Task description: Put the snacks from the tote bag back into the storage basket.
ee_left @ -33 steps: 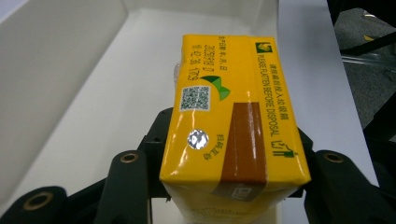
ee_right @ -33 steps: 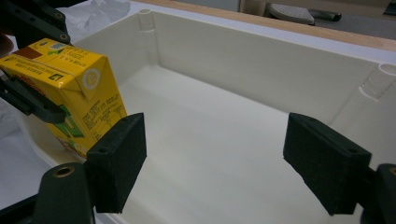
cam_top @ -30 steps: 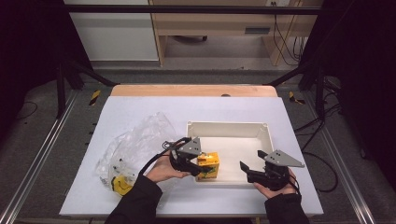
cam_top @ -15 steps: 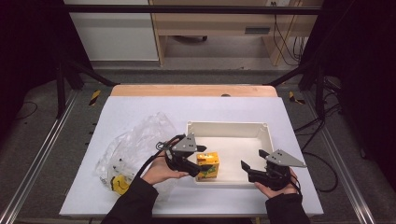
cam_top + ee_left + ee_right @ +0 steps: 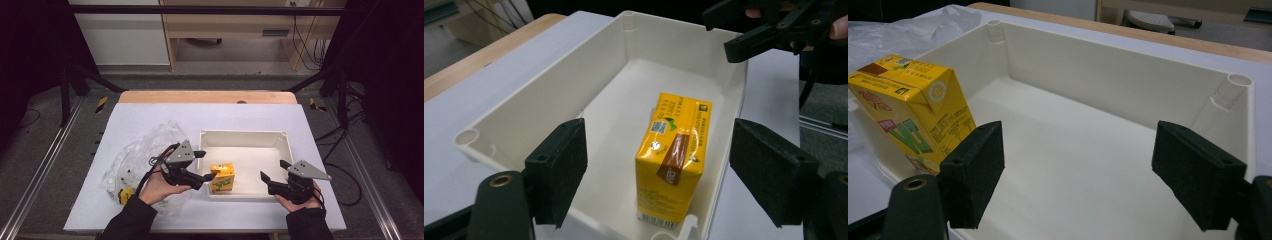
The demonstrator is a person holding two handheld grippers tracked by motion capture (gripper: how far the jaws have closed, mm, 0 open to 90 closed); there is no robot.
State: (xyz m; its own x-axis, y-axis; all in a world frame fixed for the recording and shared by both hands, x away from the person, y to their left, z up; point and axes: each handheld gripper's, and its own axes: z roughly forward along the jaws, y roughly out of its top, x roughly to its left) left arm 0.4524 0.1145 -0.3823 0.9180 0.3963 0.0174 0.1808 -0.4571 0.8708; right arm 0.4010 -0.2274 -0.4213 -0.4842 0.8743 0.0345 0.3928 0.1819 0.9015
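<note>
Left gripper (image 5: 205, 165) is released: I see its jaws standing wide, having just been opening, with the yellow juice carton (image 5: 222, 178) between them in line of sight but clear of both pads. From the left gripper view the carton (image 5: 671, 155) stands upright inside the white tray (image 5: 549, 100), in the corner nearest me, with a gap on either side between it and the black pads (image 5: 559, 167). From the high view I place the carton at the tray's (image 5: 245, 136) front left corner, close against the front wall, and the gripper sits just left of it, over the tray's left rim.

My right gripper (image 5: 272, 172) is released as well, jaws wide and nothing between them. It hovers at the tray's front right, pointing across the tray toward the carton. The right gripper view looks along the tray's (image 5: 1108, 75) bare floor, with the carton (image 5: 913, 107) off to the left, just beyond the left pad (image 5: 975, 170) and apart from it. The carton's slanted top fold and printed side face this camera.

Left of the tray, a crumpled clear plastic bag (image 5: 140, 150) lies on the white table (image 5: 300, 120), partly under my left hand (image 5: 160, 186). Something small and yellow (image 5: 124, 195) sits at the bag's near edge; I cannot tell what it is.
</note>
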